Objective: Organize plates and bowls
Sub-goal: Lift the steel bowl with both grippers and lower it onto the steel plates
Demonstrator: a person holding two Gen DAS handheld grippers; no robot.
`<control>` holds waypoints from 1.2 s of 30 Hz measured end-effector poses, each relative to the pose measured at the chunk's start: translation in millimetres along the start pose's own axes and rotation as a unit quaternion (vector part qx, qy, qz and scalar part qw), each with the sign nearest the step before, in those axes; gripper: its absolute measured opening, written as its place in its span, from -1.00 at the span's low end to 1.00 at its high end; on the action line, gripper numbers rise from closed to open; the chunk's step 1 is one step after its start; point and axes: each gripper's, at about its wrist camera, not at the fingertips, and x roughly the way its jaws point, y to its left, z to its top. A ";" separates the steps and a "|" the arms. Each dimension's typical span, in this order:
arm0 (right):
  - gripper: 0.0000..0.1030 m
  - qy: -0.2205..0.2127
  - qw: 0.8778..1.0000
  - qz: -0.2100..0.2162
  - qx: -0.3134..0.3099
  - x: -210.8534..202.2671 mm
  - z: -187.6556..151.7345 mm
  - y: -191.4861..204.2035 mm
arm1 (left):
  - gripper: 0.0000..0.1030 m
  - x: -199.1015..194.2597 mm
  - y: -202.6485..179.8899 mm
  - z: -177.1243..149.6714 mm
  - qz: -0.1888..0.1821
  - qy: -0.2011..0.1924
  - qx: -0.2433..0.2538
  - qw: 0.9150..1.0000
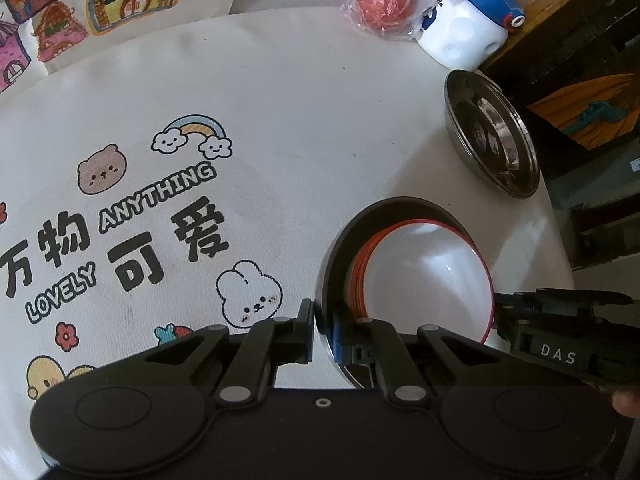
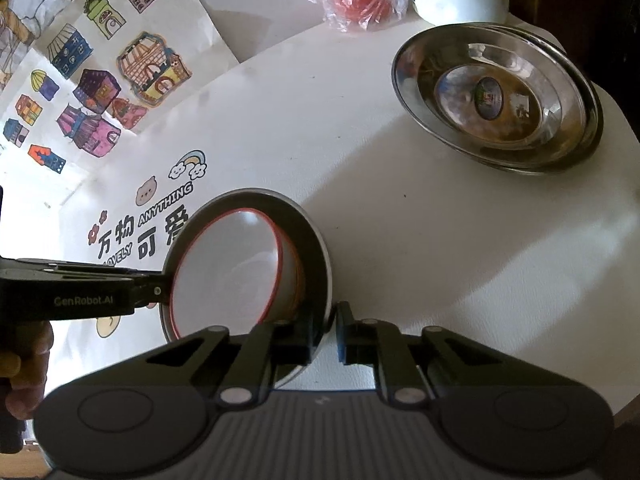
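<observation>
- Left hand-held gripper [image 1: 325, 330]: jaws narrow, pinching the steel plate's [image 1: 330, 264] rim, lower centre of the frame.
- Right hand-held gripper [image 2: 333, 330]: jaws narrow on the opposite rim.
- Bowl [image 1: 428, 276]: white, red-rimmed, nested inside the plate; probably fragile and likely to slide.
- Steel dishes [image 2: 496, 100]: stacked on the counter [image 2: 400, 240], upper right.

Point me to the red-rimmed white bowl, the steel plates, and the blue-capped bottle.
red-rimmed white bowl [image 2: 228, 268]: right wrist view, inner surface.
steel plates [image 2: 496, 96]: right wrist view, middle of top plate.
blue-capped bottle [image 1: 460, 36]: left wrist view, white body.
</observation>
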 end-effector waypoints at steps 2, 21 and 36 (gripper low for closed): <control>-0.76 0.000 1.000 0.000 0.000 0.0 -0.4 -0.9 | -0.84 0.0 -0.1 -0.8 0.000 0.001 -0.001 1.000; -0.78 -0.007 1.000 0.000 0.005 -5.9 -3.0 -5.3 | -0.86 3.5 -8.7 -4.0 0.005 0.011 -0.015 1.000; -0.78 -0.024 0.999 -0.006 0.020 -19.0 3.4 -24.8 | -0.86 8.1 -36.1 19.6 0.002 0.002 -0.004 1.000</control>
